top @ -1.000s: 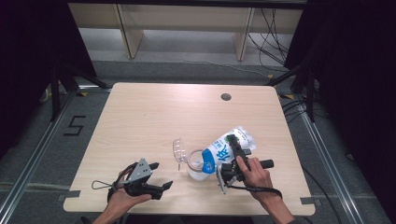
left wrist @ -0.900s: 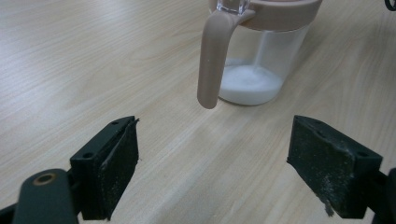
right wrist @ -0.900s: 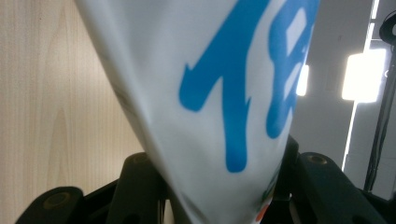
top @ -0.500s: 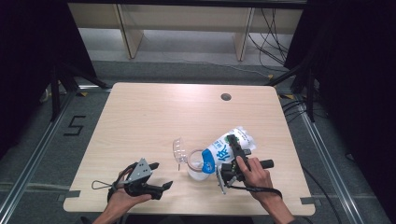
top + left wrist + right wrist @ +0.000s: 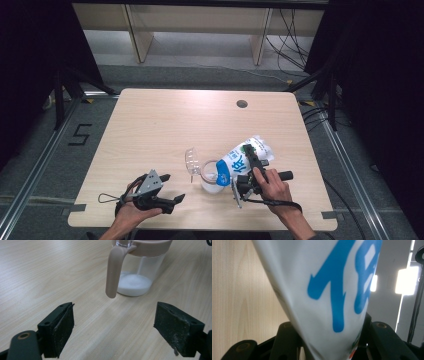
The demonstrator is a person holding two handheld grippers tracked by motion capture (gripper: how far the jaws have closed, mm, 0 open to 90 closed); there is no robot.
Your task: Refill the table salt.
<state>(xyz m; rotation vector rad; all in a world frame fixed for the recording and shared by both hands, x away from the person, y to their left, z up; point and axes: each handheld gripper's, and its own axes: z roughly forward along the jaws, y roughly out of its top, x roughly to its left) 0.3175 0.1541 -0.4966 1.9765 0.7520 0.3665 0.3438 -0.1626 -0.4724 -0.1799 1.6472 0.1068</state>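
Pouring is the work I see now: my right gripper (image 5: 245, 172) clamps a white bag with blue print (image 5: 244, 157), and the bag leans down and to the left, so its low end hangs over the mouth of the clear pitcher (image 5: 212, 176). The long axis of the bag runs from upper right to lower left across the table (image 5: 150, 125) in the high view, and the pitcher stands just under the low end. In the right gripper view the 2 jaws press on the bag (image 5: 324, 290) from both sides. The pitcher (image 5: 136, 272) has a pinkish handle and rim, its clear lid is flipped open, and a little white powder lies at its bottom. My left gripper (image 5: 167, 189) rests low at the near left, well apart from the bag, with the jaws wide and nothing between them; the pitcher handle points toward it, so this hand is the nearer one to steady the pitcher, I think. On the bag I see big blue characters, but I cannot read them; no brand is clear.
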